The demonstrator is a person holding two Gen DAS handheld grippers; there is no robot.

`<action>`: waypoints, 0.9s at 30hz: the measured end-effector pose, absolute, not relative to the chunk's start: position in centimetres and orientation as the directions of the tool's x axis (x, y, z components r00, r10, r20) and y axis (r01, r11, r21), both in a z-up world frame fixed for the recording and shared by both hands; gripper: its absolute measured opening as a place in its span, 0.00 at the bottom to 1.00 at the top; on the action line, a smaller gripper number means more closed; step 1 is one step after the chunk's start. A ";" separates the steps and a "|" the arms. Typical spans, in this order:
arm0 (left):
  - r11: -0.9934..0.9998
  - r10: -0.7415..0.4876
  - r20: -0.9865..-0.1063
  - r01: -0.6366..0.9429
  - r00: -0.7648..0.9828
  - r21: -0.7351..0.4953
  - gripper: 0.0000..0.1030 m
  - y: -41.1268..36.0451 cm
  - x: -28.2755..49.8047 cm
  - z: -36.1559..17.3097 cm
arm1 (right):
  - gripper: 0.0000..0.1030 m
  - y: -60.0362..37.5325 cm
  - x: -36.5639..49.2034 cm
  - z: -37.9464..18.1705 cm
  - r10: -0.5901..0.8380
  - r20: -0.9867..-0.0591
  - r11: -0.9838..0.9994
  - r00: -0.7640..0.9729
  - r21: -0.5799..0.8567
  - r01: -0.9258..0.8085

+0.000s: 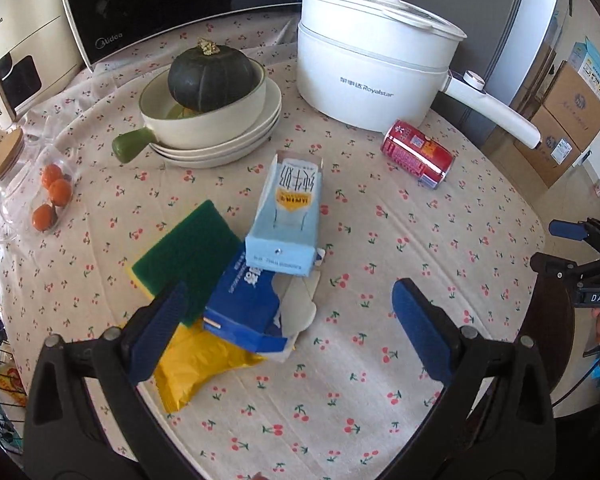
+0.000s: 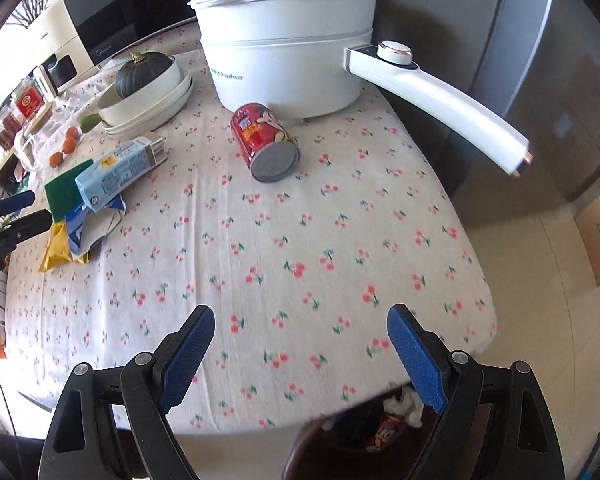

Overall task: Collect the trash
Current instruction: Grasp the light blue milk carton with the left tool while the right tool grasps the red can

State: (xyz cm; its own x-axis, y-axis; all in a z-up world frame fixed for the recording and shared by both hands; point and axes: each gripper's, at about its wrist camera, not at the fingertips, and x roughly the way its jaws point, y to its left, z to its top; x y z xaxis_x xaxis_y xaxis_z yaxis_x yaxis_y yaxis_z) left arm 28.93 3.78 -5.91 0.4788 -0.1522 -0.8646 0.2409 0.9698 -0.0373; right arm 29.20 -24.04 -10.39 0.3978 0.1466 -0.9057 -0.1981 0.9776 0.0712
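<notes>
Left gripper [image 1: 288, 320] jaws apart, empty, hovering over the torn blue box [image 1: 244, 312] and yellow wrapper [image 1: 192, 372]. Right gripper [image 2: 300, 344] jaws apart, empty, over bare desk [image 2: 260, 240] at its near edge; trash bin [image 2: 380, 428] just under that edge.

Landmark: white pot [image 1: 372, 72]. Red can [image 1: 418, 154] on its side just in front of the pot; milk carton [image 1: 288, 216] further forward, lying on the blue box.

Risks: can rolls if nudged side-on. Carton overlaps sponge [image 1: 184, 252]; a sloppy grab takes the sponge too.

Can's long axis runs diagonally, base toward the right gripper. Carton's long axis points at the bowl [image 1: 204, 116].
</notes>
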 end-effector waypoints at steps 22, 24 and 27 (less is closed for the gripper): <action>0.949 -0.237 -0.814 0.305 0.531 -0.077 0.51 3.6 33.1 -10.7 | 0.59 -20.4 39.8 -16.3 0.278 -0.822 0.956 0.498 0.189 -0.224; 0.951 -0.245 -0.801 0.298 0.547 -0.086 0.51 3.6 32.6 -10.0 | 0.59 -20.7 39.2 -15.5 0.265 -0.828 0.959 0.493 0.176 -0.220; 0.952 -0.252 -0.781 0.290 0.572 -0.094 0.51 3.5 31.6 -8.6 | 0.58 -21.0 37.9 -14.3 0.254 -0.831 0.962 0.495 0.164 -0.218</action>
